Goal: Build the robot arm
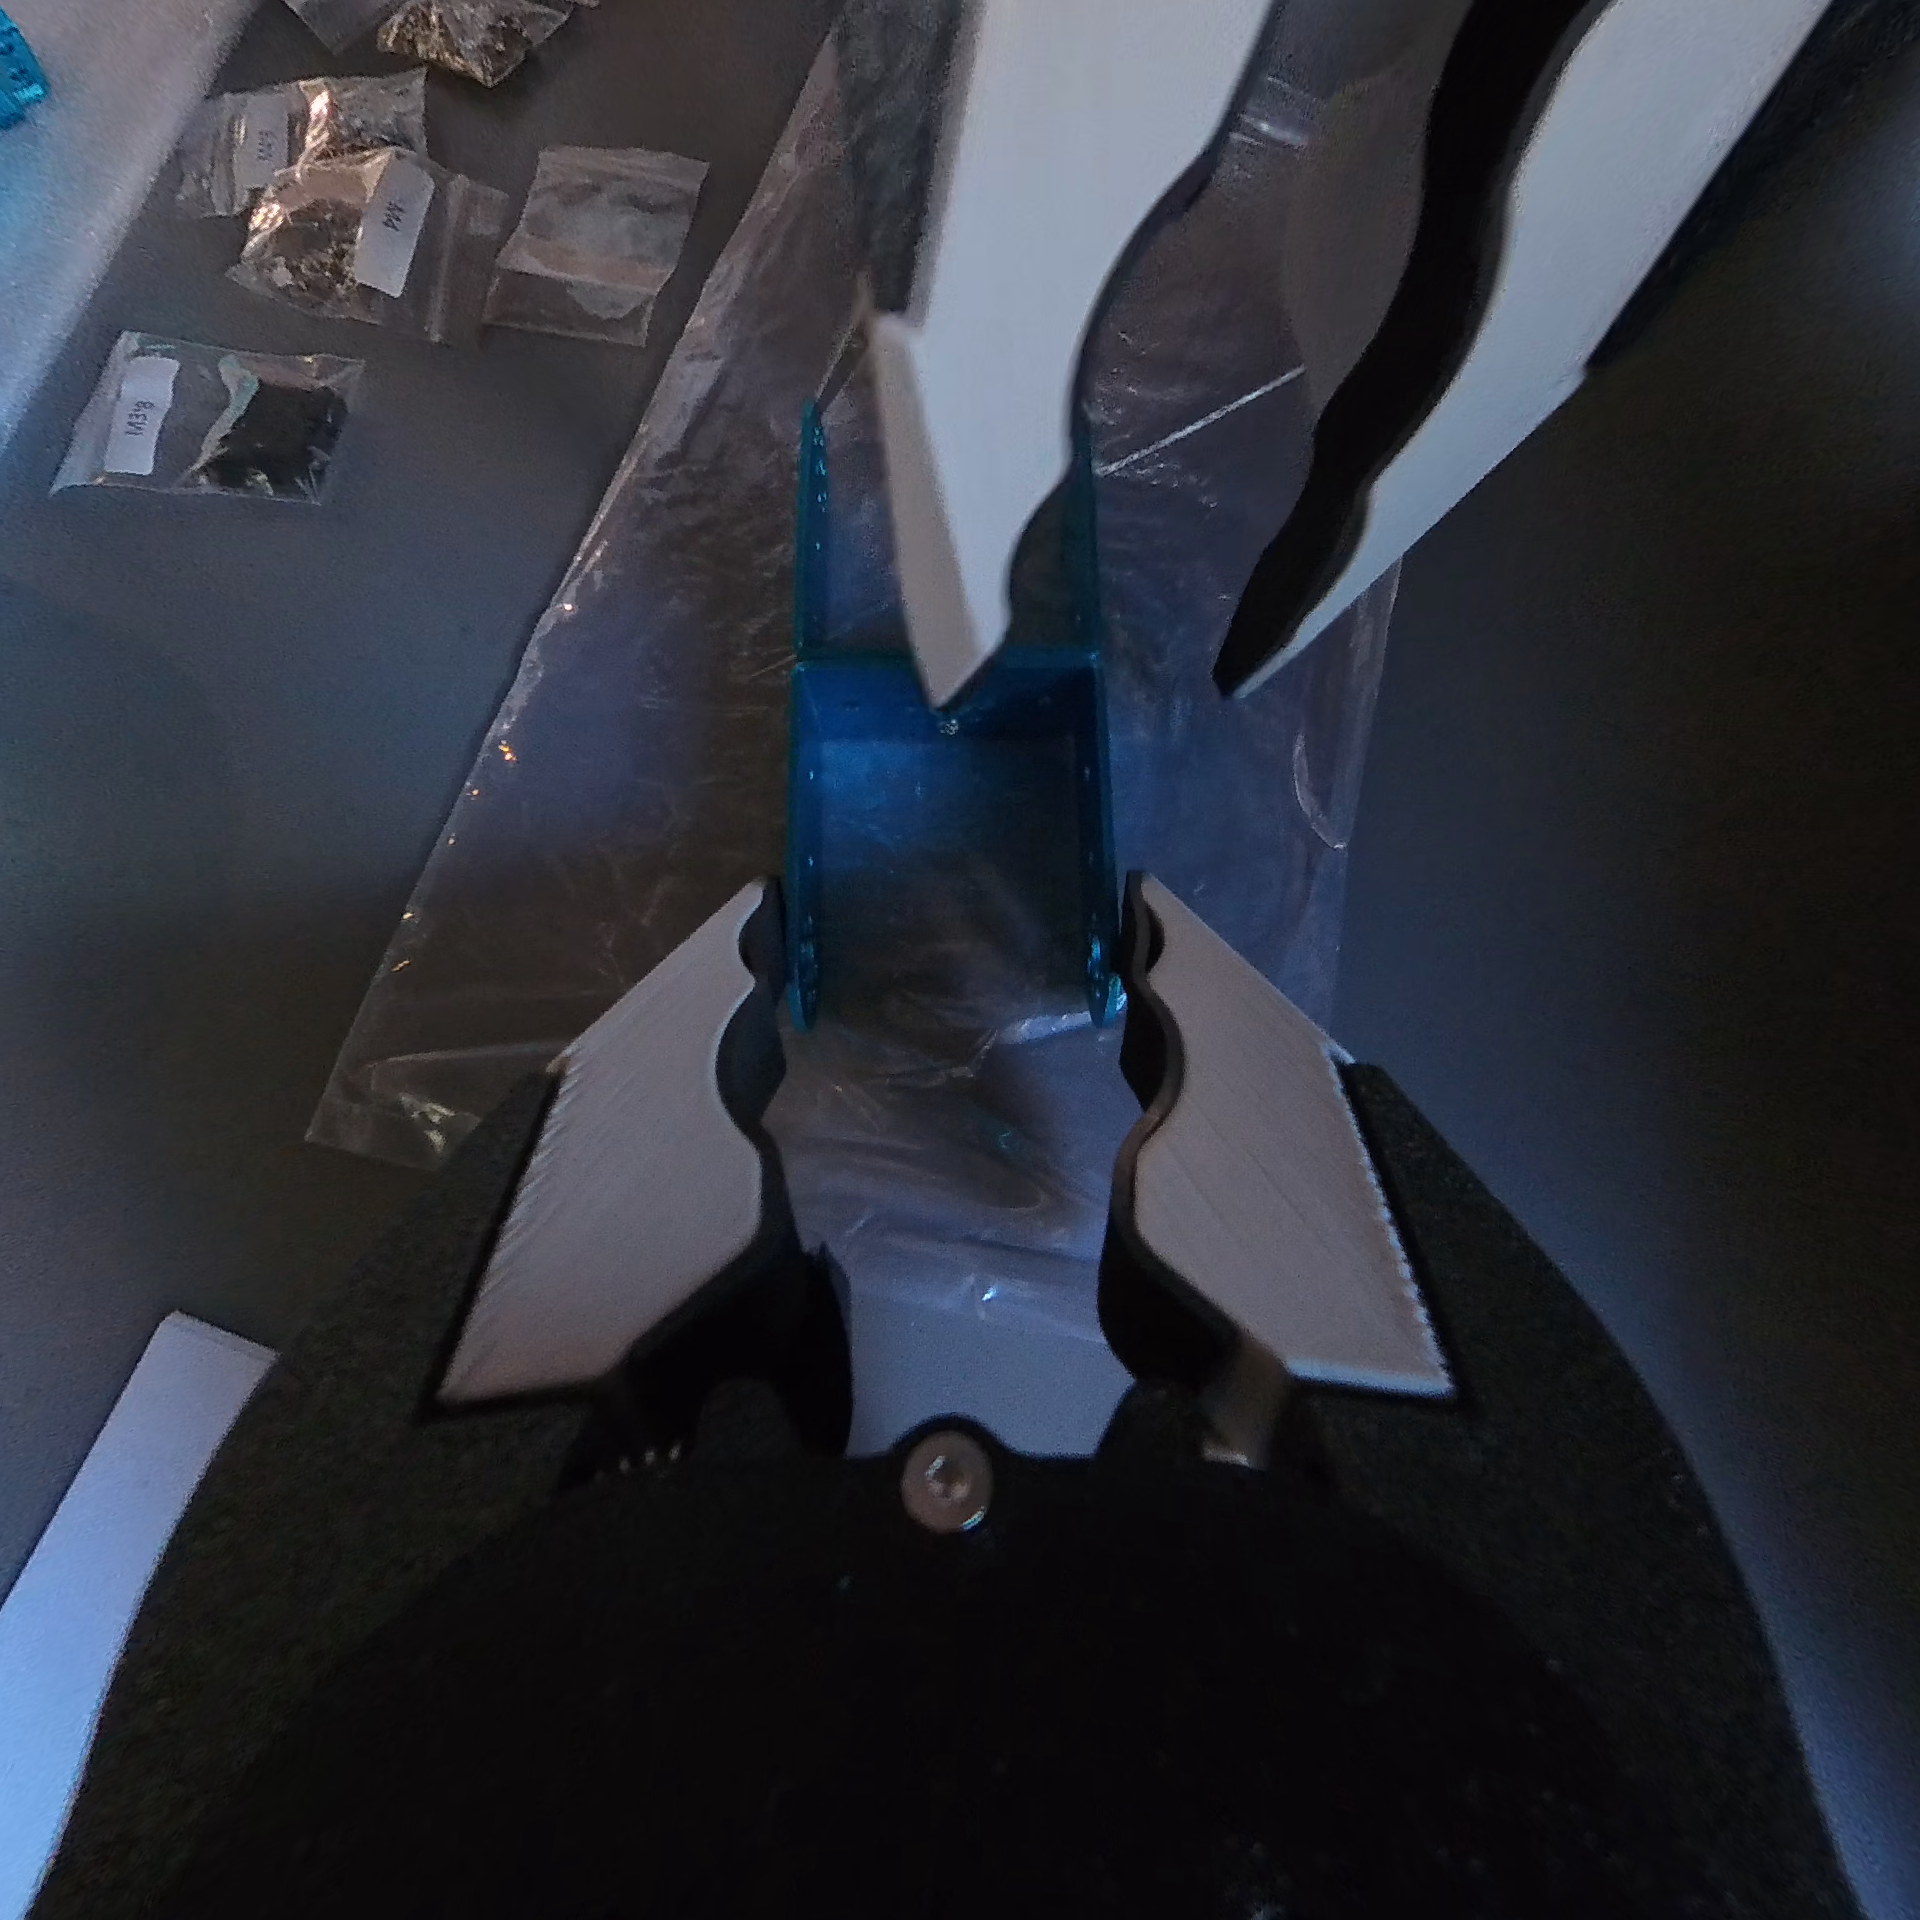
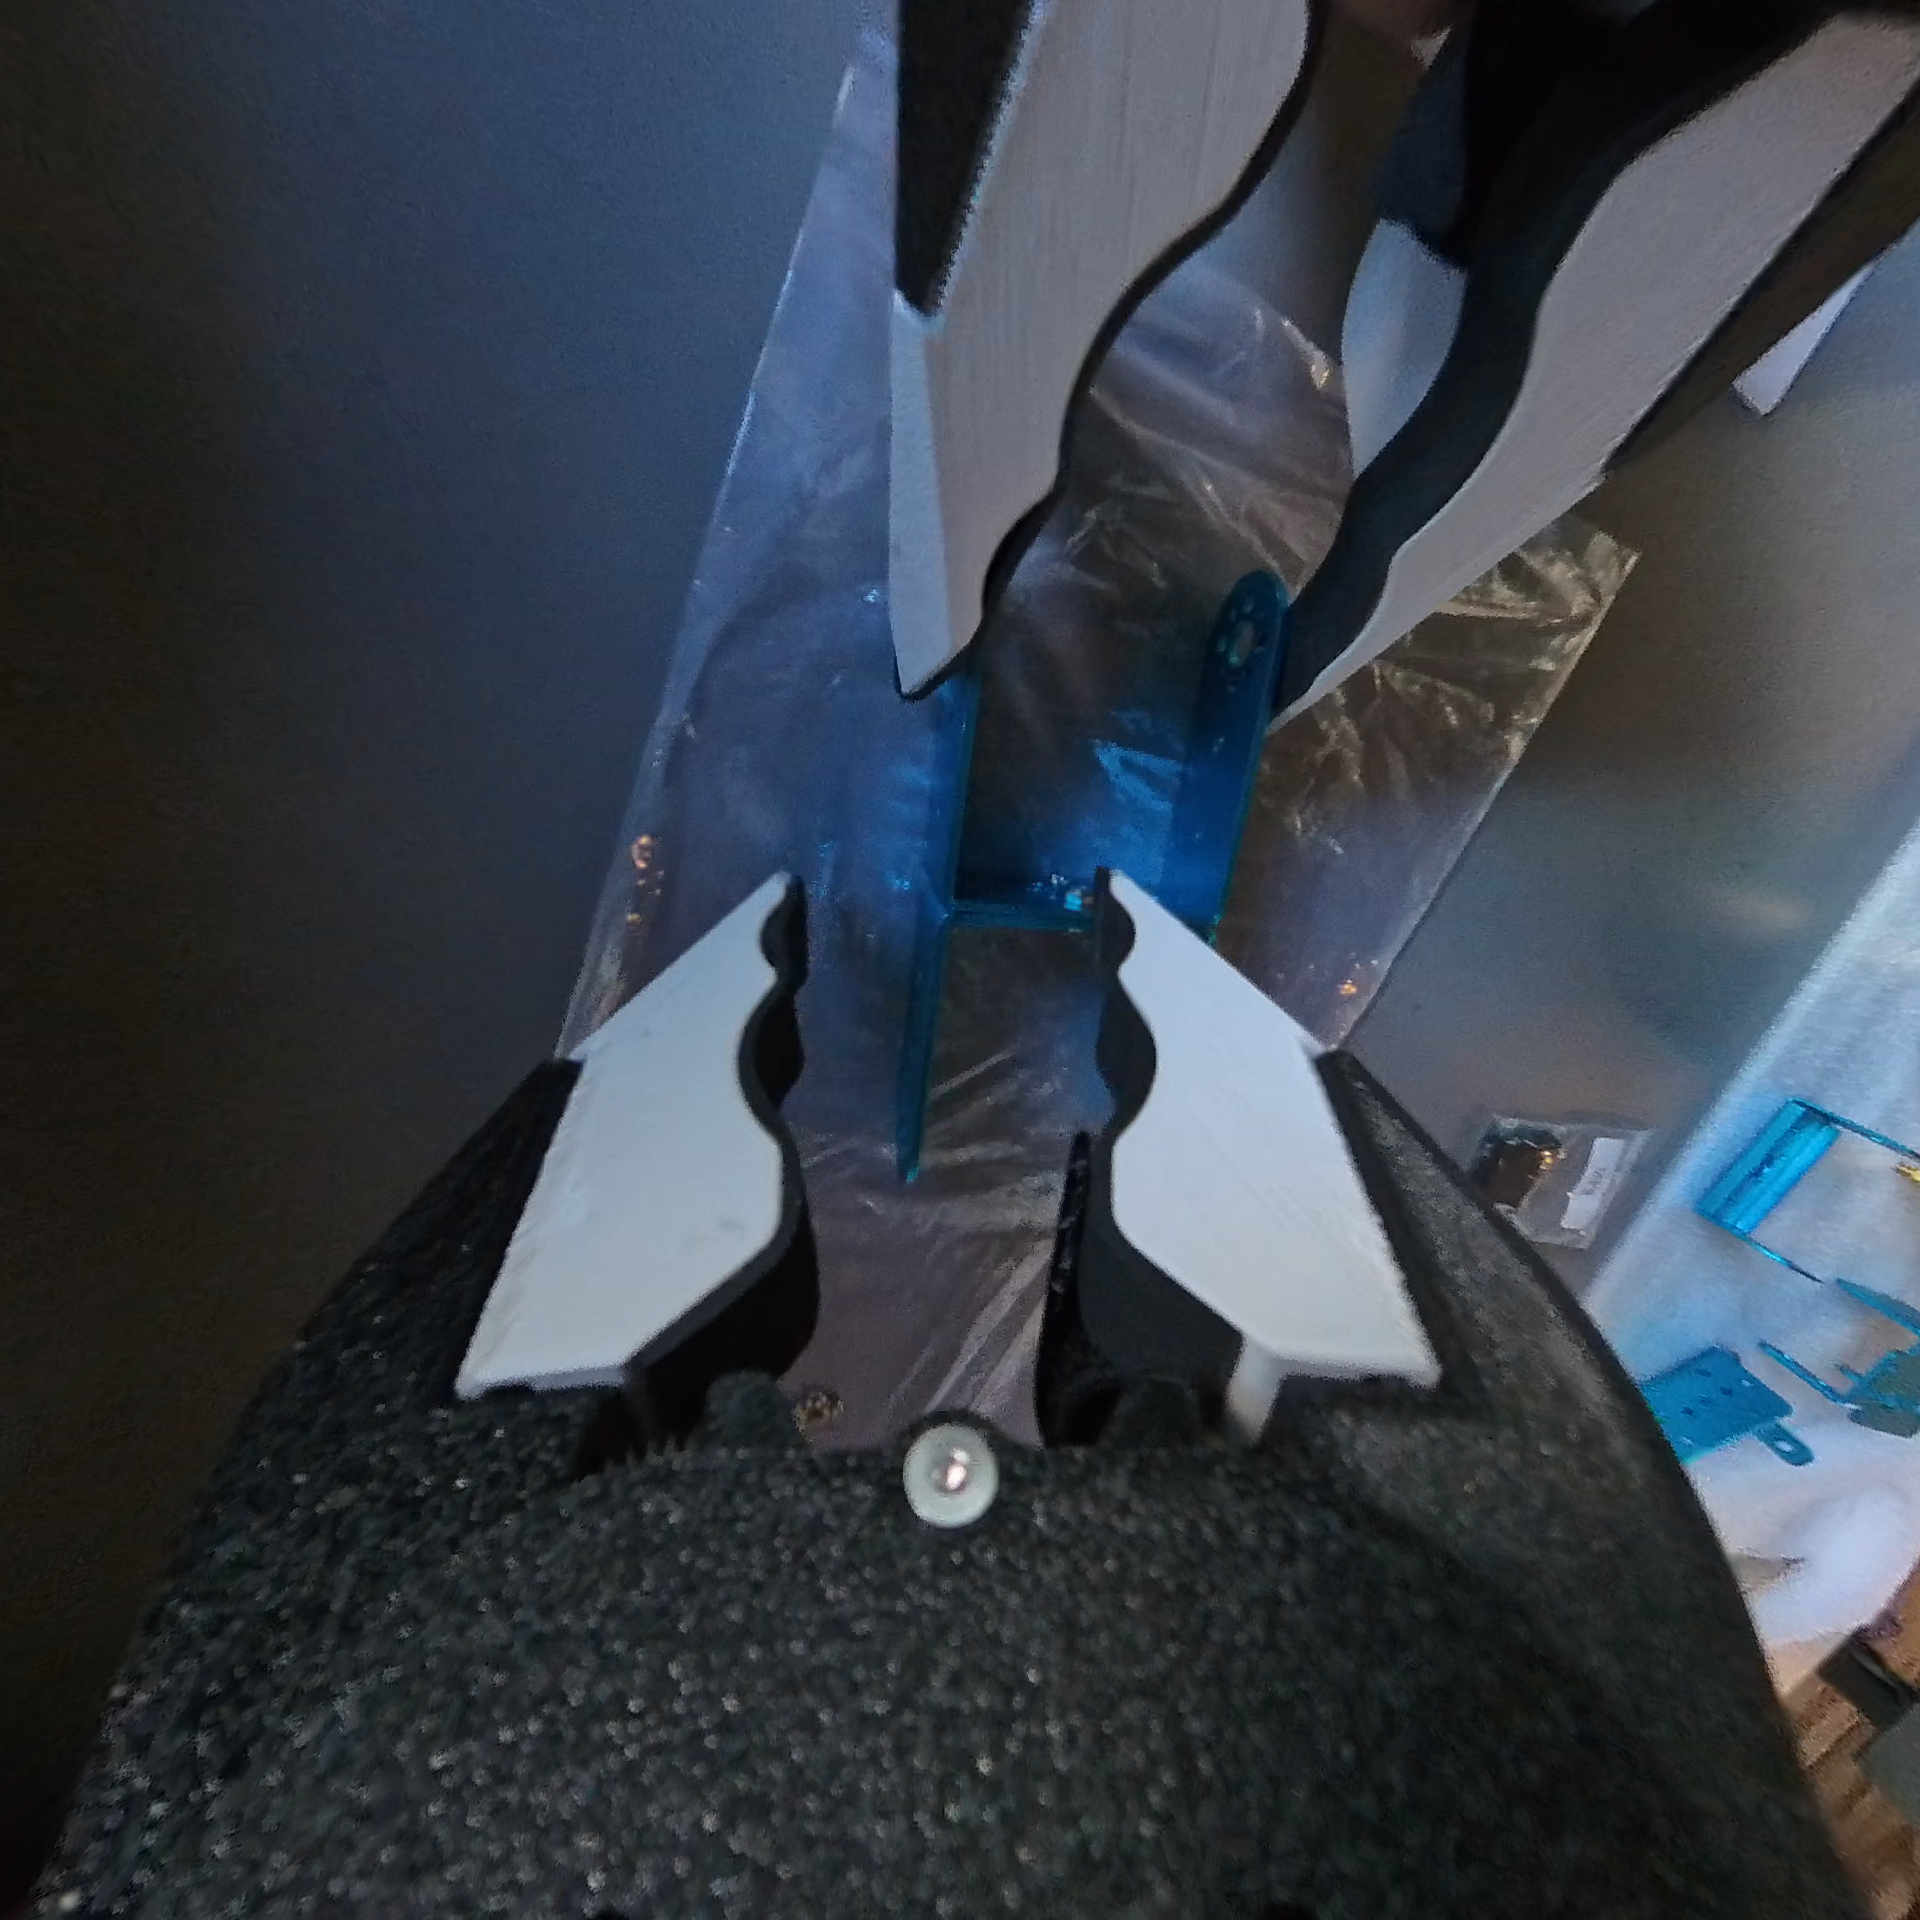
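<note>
A blue metal bracket [image 1: 935,790] with two side plates and a cross web lies with a long clear plastic bag [image 1: 644,675] on a dark table; I cannot tell if it is inside the bag. My left gripper [image 1: 951,899] is shut on the bracket's near arms, one fingertip against each side plate. My right gripper [image 1: 1096,686] comes in from the far end, open. In the right wrist view, the right gripper [image 2: 951,894] straddles one side plate of the bracket [image 2: 1231,748]: one finger outside, one between the plates near the web. The left gripper [image 2: 1107,691] and bag [image 2: 790,582] show there too.
Several small labelled zip bags [image 1: 332,229] of dark hardware lie at the far left of the table. A white strip [image 1: 114,1507] lies near left. In the right wrist view, loose blue metal parts [image 2: 1766,1174] lie on a white surface, with another small bag [image 2: 1558,1174] beside them. There is about 4 cm between the tips of the two grippers.
</note>
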Tool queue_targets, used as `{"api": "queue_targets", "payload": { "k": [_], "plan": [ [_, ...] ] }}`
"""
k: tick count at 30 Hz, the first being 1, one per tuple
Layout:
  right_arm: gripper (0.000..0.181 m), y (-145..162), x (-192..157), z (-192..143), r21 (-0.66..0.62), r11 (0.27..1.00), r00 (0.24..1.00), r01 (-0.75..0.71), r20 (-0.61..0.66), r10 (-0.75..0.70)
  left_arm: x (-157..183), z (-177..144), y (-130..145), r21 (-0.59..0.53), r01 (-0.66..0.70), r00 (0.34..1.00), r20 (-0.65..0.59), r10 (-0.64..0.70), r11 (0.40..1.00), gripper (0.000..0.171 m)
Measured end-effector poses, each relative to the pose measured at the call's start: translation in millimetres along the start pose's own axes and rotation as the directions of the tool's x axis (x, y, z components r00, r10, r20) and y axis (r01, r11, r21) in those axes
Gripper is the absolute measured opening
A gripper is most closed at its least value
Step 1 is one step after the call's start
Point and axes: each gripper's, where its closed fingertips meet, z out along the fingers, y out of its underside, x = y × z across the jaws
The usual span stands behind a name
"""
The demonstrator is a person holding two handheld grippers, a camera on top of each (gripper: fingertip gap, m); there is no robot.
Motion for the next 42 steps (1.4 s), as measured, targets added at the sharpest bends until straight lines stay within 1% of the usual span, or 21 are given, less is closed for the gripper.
{"api": "queue_targets", "payload": {
  "k": [1, 3, 4, 9, 12, 15, 16, 17, 19, 24, 26, 27, 31, 32, 33, 35, 38, 39, 42],
  "plan": [
    [0.046, -2, -3, -5, 0.013, 1.000, 1.000, 0.007, 0.005, -0.007, 0, 0, 0, 0.000, 0.000, 1.000, 0.000, 0.000, 1.000, 0.064],
    [0.048, -9, -2, -11, 0.052, 0.999, 1.000, 0.006, -0.012, -0.005, 0, 0, 0, 0.000, -0.001, 1.000, 0.001, 0.001, 1.000, 0.064],
    [0.053, -10, 0, -11, 0.051, 0.999, 1.000, 0.006, -0.029, -0.004, 0, 0, 0, 0.000, -0.001, 1.000, 0.001, 0.001, 1.000, 0.064],
    [0.060, 2, 1, 10, -0.070, 0.998, 1.000, -0.002, -0.015, 0.001, 0, 0, 0, 0.000, -0.005, 1.000, 0.001, 0.005, 1.000, 0.064],
    [0.061, 2, -2, 9, -0.086, 0.996, 0.999, -0.030, 0.008, 0.031, 0, 0, 0, 0.000, -0.001, 1.000, -0.003, 0.001, 1.000, 0.064],
    [0.056, 0, -3, 0, -0.079, 0.997, 1.000, -0.010, -0.016, 0.009, 0, 0, 0, -0.001, 0.003, 1.000, -0.008, -0.003, 1.000, 0.064],
    [0.044, -3, -7, -4, -0.064, 0.998, 1.000, -0.001, -0.002, 0.001, 0, 0, 0, -0.001, 0.003, 1.000, -0.008, -0.003, 1.000, 0.064],
    [0.045, -8, -9, -8, -0.041, 0.999, 1.000, -0.001, 0.005, 0.001, 0, 0, 0, -0.001, 0.004, 1.000, -0.008, -0.004, 1.000, 0.064],
    [0.049, -10, -2, -11, -0.028, 1.000, 0.999, -0.014, -0.043, 0.013, 0, 0, 0, -0.001, 0.004, 1.000, -0.008, -0.004, 1.000, 0.064],
    [0.058, 1, 2, 4, -0.105, 0.994, 0.999, -0.044, -0.034, 0.041, 0, 0, 0, -0.001, 0.000, 1.000, -0.006, 0.000, 1.000, 0.064],
    [0.059, 3, 2, 11, -0.118, 0.992, 0.999, -0.047, -0.029, 0.044, 0, 0, 1, -0.002, -0.004, 1.000, -0.007, 0.003, 1.000, 0.064],
    [0.057, 3, -1, 11, -0.119, 0.992, 0.999, -0.047, -0.019, 0.045, 0, 0, 1, -0.002, -0.004, 1.000, -0.008, 0.004, 1.000, 0.064],
    [0.057, 3, -2, 1, -0.133, 0.991, 0.999, -0.024, -0.050, 0.017, 0, 0, 1, -0.002, -0.004, 1.000, -0.009, 0.004, 1.000, 0.064],
    [0.049, 1, -5, -4, -0.123, 0.992, 0.999, -0.019, -0.043, 0.014, 0, 0, 1, -0.003, -0.004, 1.000, -0.008, 0.004, 1.000, 0.064],
    [0.047, -2, -5, -8, -0.102, 0.995, 0.999, -0.022, -0.045, 0.018, 0, 0, 1, -0.002, -0.004, 1.000, -0.008, 0.004, 1.000, 0.064],
    [0.051, -5, 1, -12, -0.076, 0.997, 0.996, -0.034, -0.082, 0.028, 0, 0, 1, -0.003, -0.005, 1.000, -0.007, 0.005, 1.000, 0.063],
    [0.065, 0, 5, -2, -0.099, 0.994, 0.996, -0.039, -0.086, 0.031, 0, 0, 1, -0.003, -0.008, 1.000, -0.006, 0.008, 1.000, 0.064],
    [0.068, 2, 3, 3, -0.110, 0.993, 0.997, -0.040, -0.068, 0.033, 0, 0, 1, -0.004, -0.008, 1.000, -0.006, 0.008, 1.000, 0.064],
    [0.064, 2, -4, 11, -0.114, 0.992, 0.998, -0.063, -0.009, 0.063, 0, 0, 1, -0.004, -0.006, 1.000, -0.007, 0.006, 1.000, 0.064]
  ]
}}
